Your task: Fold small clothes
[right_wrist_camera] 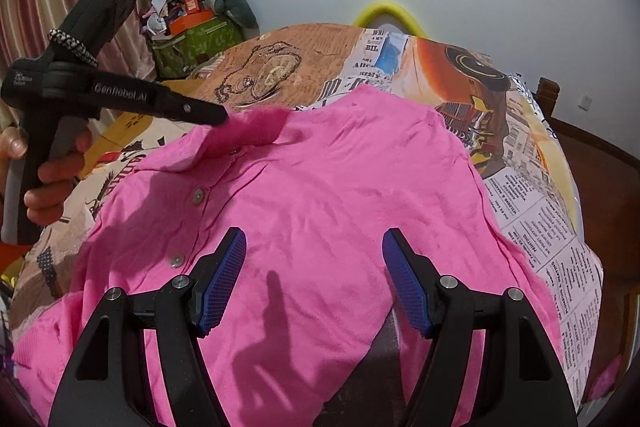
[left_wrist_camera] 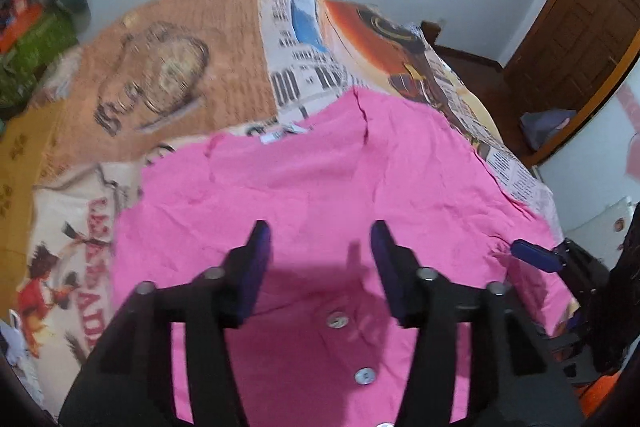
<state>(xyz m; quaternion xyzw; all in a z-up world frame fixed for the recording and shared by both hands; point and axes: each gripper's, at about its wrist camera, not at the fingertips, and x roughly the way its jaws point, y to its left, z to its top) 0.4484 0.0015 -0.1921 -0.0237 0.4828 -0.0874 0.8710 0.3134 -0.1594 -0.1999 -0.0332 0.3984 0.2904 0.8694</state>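
A pink shirt (left_wrist_camera: 320, 187) lies spread out flat on a table (left_wrist_camera: 168, 75). The table has a cloth with newspaper pictures, a clock drawing and an orange train on it. The shirt has small round buttons (left_wrist_camera: 337, 319) going down its front.

The left tongs (left_wrist_camera: 320, 239) hang over the shirt, near the buttons. Their two blue pads (left_wrist_camera: 256, 267) stand apart with a wide gap. Only the flat shirt shows in the gap, and the pads are not pinching it. The picture is a bit blurry here. In the right camera, a hand (right_wrist_camera: 52, 167) holds the black handle of the left tongs. Their tip sits at the far left part of the shirt, right by the collar (right_wrist_camera: 248, 135), which is fuzzy and looks lifted up. From that side I cannot tell if the tip touches the cloth.

The right tongs (right_wrist_camera: 314, 279) hang over the near part of the shirt. Their blue pads (right_wrist_camera: 224, 279) are wide apart too, and hold nothing. Their shadow falls on the pink cloth under them.

A yellow hoop (right_wrist_camera: 390, 13) sticks up behind the table, by the white wall.
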